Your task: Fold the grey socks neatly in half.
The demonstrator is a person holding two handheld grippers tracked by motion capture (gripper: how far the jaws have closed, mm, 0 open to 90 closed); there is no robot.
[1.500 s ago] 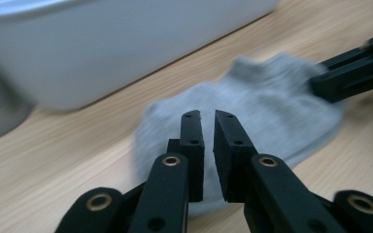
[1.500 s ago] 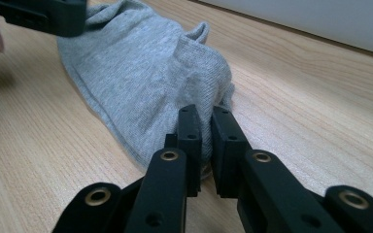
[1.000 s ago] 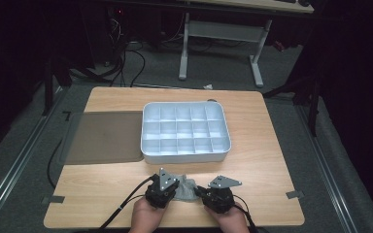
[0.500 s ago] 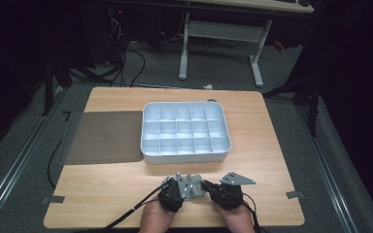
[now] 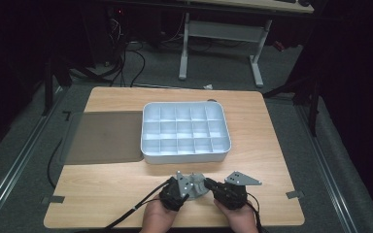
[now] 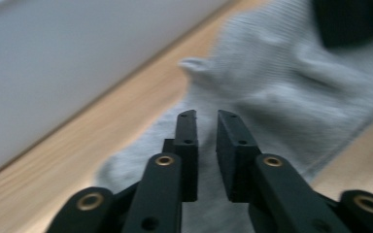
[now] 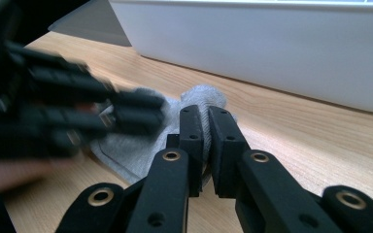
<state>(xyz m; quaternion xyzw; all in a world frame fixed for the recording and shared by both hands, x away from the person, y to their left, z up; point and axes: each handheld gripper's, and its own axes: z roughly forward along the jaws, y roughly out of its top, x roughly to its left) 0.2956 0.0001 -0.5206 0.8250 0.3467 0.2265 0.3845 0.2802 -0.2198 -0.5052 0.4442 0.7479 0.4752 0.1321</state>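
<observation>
Grey sock (image 5: 200,187): one item, knitted, lying rumpled on the wooden table (image 5: 126,189) at the near edge, just in front of the white compartment tray (image 5: 184,130) and between the two grippers. Not in the tray; all visible compartments hold nothing.

Left gripper (image 6: 207,127): jaws have just been opening and now stand a narrow gap apart. In the left gripper view the sock (image 6: 291,92) lies beyond and under the tips, with nothing visibly pinched between the pads. Compared with half a second ago, when the two grippers were pressed close together over the cloth, the left one (image 5: 194,187) now sits slightly apart from its partner. Reading: it has let go of its fold, probably to take a new hold elsewhere.

Right gripper (image 7: 205,127): jaws nearly together, with a pinch of the sock (image 7: 141,145) caught between them at the base of the pads; position much as it was half a second ago. In the right gripper view the left gripper (image 7: 141,109) is blurred just to the side, tips at the cloth.

Dark mat (image 5: 104,136): flat beside the tray, untouched.

Status: the sock is held on one side only; folding or bundling appears mid-way, placement not yet begun.
</observation>
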